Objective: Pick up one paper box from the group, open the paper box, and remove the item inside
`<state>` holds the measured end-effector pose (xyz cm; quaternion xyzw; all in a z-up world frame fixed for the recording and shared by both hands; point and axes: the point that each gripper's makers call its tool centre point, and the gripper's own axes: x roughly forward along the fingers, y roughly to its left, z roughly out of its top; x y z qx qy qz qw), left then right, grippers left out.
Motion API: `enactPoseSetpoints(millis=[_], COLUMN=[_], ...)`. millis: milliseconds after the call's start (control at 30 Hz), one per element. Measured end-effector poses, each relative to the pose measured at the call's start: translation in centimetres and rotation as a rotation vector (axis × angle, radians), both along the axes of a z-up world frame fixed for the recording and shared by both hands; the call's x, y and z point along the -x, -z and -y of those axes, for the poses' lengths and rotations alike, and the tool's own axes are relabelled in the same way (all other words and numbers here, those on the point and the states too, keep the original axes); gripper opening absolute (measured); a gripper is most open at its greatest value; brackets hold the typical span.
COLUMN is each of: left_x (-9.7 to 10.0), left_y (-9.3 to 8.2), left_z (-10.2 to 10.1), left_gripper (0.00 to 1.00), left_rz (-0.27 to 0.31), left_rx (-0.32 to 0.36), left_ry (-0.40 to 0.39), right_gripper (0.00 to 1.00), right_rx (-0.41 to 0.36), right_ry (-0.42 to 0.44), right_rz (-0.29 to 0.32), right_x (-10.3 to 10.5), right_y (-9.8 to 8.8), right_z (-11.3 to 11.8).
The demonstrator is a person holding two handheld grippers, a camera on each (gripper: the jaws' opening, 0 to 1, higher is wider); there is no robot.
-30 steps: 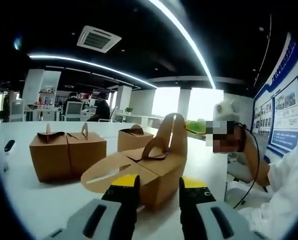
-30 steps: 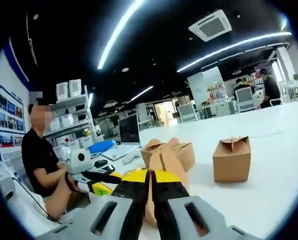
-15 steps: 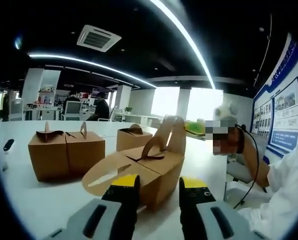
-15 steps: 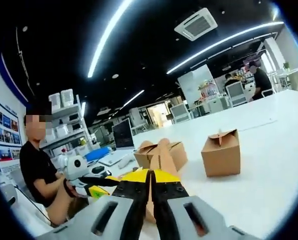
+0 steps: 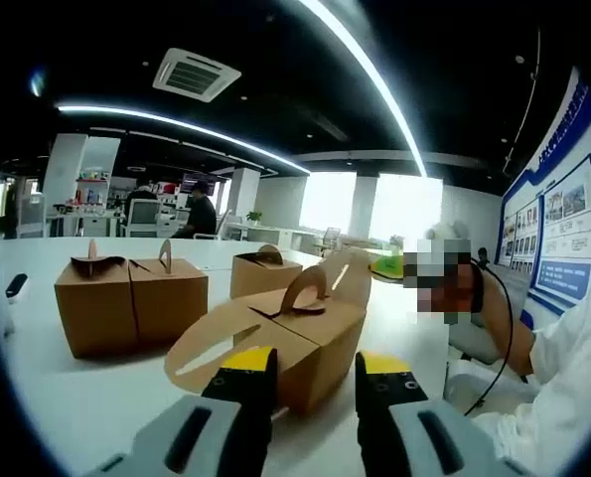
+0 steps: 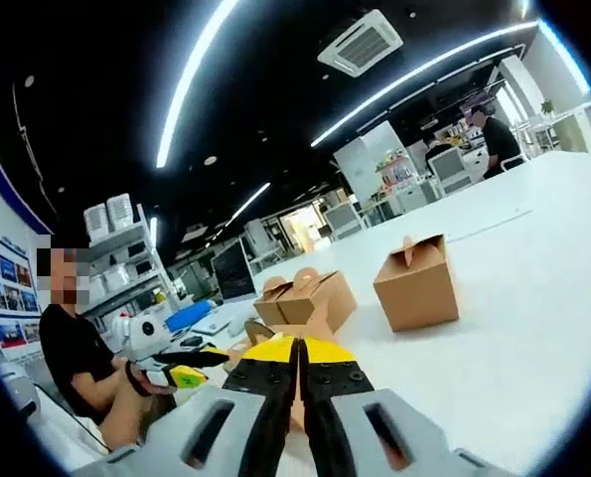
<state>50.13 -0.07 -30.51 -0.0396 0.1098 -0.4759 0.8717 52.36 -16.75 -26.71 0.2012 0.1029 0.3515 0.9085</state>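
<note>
Left gripper (image 5: 315, 373) jaws apart, empty, just below opened paper box (image 5: 300, 343) at frame centre. Right gripper (image 6: 297, 360) pinched closed on box flap (image 6: 320, 323), lower centre. Wall posters (image 5: 570, 234) right: text unreadable.

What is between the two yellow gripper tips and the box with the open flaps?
In the left gripper view, just bare white table lies between the left gripper and the opened paper box right ahead.

No legible text; wall posters (image 5: 571, 234) too blurred.
</note>
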Motion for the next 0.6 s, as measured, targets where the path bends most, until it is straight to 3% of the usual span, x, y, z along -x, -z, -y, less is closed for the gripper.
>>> enactPoseSetpoints(millis=[367, 600], left_x=[0.0, 0.0], left_y=[0.4, 0.4], left_z=[0.0, 0.0], left_gripper=[0.33, 0.33], left_rz=[-0.019, -0.019], left_rx=[0.017, 0.017], left_ry=[0.008, 0.008], right_gripper=[0.03, 0.03], right_rx=[-0.028, 0.008], right_ry=[0.005, 0.014], right_rz=[-0.055, -0.072], right_x=[0.2, -0.1], right_y=[1.5, 2.6], right_z=[0.6, 1.0])
